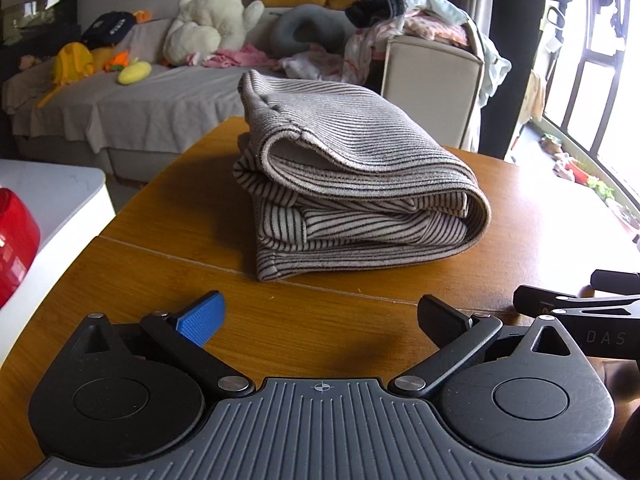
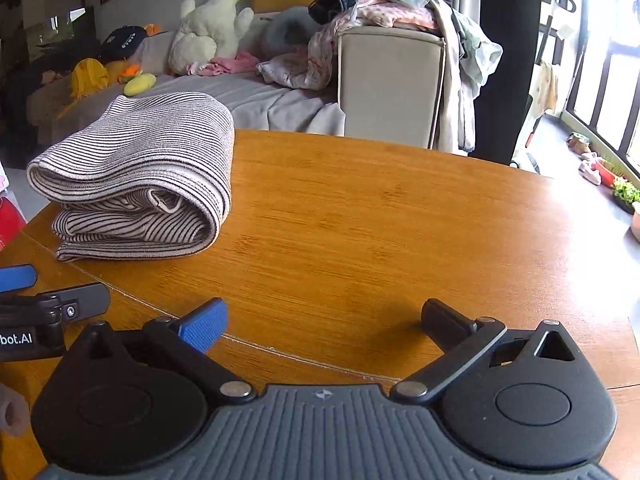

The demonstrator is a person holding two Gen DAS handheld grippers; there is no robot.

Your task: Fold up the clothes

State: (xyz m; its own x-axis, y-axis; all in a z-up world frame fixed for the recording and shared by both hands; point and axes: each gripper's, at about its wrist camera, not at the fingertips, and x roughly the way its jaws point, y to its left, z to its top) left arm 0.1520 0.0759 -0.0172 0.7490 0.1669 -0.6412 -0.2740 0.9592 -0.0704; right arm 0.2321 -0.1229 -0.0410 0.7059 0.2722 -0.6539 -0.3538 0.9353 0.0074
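Note:
A striped grey-and-white garment (image 1: 352,176) lies folded in a thick bundle on the wooden table (image 1: 168,272). In the left wrist view it sits straight ahead of my left gripper (image 1: 320,318), which is open and empty, a short way back from the bundle. In the right wrist view the same garment (image 2: 136,176) rests at the far left of the table (image 2: 380,220). My right gripper (image 2: 324,320) is open with nothing between its fingers, over bare wood to the right of the bundle. Each gripper shows at the edge of the other's view.
Behind the table stands a sofa (image 1: 140,104) with plush toys (image 1: 212,16) and loose clothes. A beige chair (image 2: 388,84) piled with several garments (image 2: 384,8) is beyond the far edge. A red object (image 1: 16,240) on a white surface sits at left. Windows are at right.

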